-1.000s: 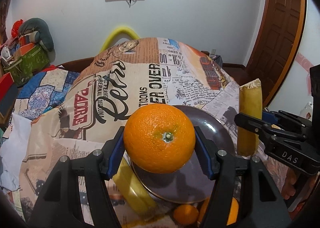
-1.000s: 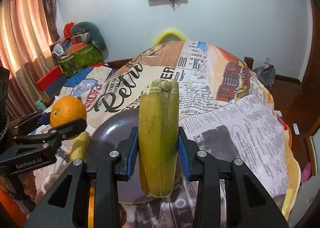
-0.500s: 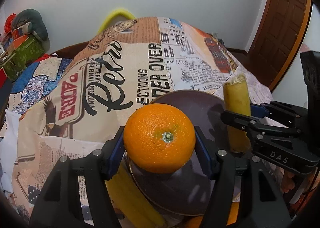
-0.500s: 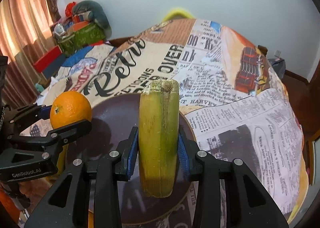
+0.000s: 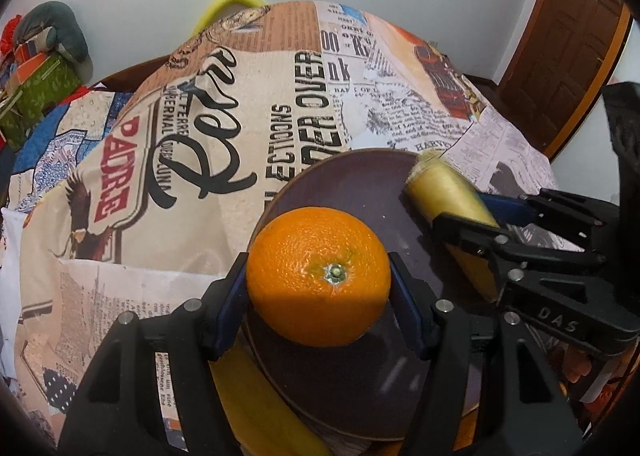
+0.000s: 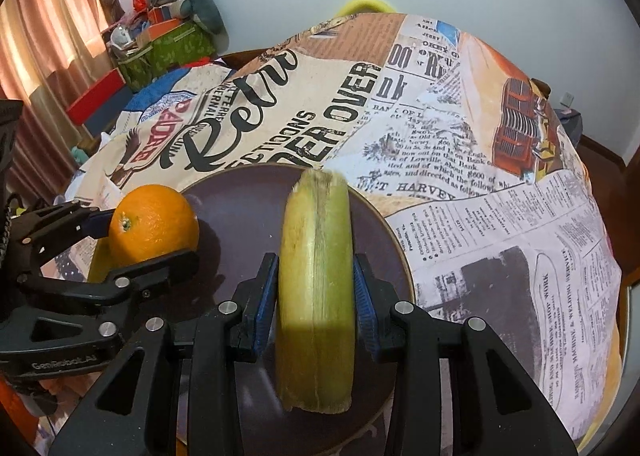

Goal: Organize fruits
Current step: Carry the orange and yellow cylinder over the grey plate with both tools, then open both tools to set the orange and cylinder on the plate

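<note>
My left gripper (image 5: 318,292) is shut on an orange (image 5: 318,276) and holds it over the left part of a dark brown plate (image 5: 352,176). My right gripper (image 6: 316,292) is shut on a yellow-green cut stalk piece (image 6: 316,280), held over the same plate (image 6: 244,208). In the right wrist view the orange (image 6: 154,228) and the left gripper (image 6: 136,244) show at the left. In the left wrist view the stalk piece (image 5: 444,192) and the right gripper (image 5: 492,216) show at the right.
The plate sits on a table covered by a newspaper-print cloth (image 5: 240,116). A second yellow stalk piece (image 5: 260,412) lies beside the plate's near left rim. Cluttered boxes and bags (image 6: 168,36) stand at the far left, a wooden door (image 5: 568,36) at the right.
Both grippers have moved forward and down over the plate with their fruit still held. The plate now looks larger and closer under both.
</note>
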A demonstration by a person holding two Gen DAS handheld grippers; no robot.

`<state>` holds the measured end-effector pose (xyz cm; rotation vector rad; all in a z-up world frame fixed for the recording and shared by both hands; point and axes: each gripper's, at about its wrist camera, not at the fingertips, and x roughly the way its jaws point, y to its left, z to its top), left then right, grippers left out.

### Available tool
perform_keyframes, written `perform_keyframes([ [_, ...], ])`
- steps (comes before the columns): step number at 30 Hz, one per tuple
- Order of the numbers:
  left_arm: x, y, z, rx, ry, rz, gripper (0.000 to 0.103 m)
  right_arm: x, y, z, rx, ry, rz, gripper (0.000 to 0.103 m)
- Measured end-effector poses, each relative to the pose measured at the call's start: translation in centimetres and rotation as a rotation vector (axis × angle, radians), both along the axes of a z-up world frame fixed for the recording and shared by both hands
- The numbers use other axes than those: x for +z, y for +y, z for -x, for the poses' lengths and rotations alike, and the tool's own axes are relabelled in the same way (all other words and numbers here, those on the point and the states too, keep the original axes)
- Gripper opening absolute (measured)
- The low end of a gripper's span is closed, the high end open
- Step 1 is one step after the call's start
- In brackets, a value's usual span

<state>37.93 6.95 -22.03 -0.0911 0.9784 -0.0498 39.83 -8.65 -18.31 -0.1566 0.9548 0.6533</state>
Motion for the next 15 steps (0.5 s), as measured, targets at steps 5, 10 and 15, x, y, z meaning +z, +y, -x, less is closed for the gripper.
perform_keyframes([
  [5,0.8,0.2,0.2,0.018,-0.035,-0.012,0.067,1.4,-0.2,0.3,0.003,-0.041,-0.006,0.034],
  [10,2.6,0.5,1.0,0.025,-0.075,0.01,0.071,2.5,-0.5,0.8,-0.003,-0.057,-0.022,0.034],
  [15,4.8,0.8,2.9,0.034,-0.125,0.006,0.071,4.0,-1.1,1.9,-0.023,-0.08,-0.052,0.04],
])
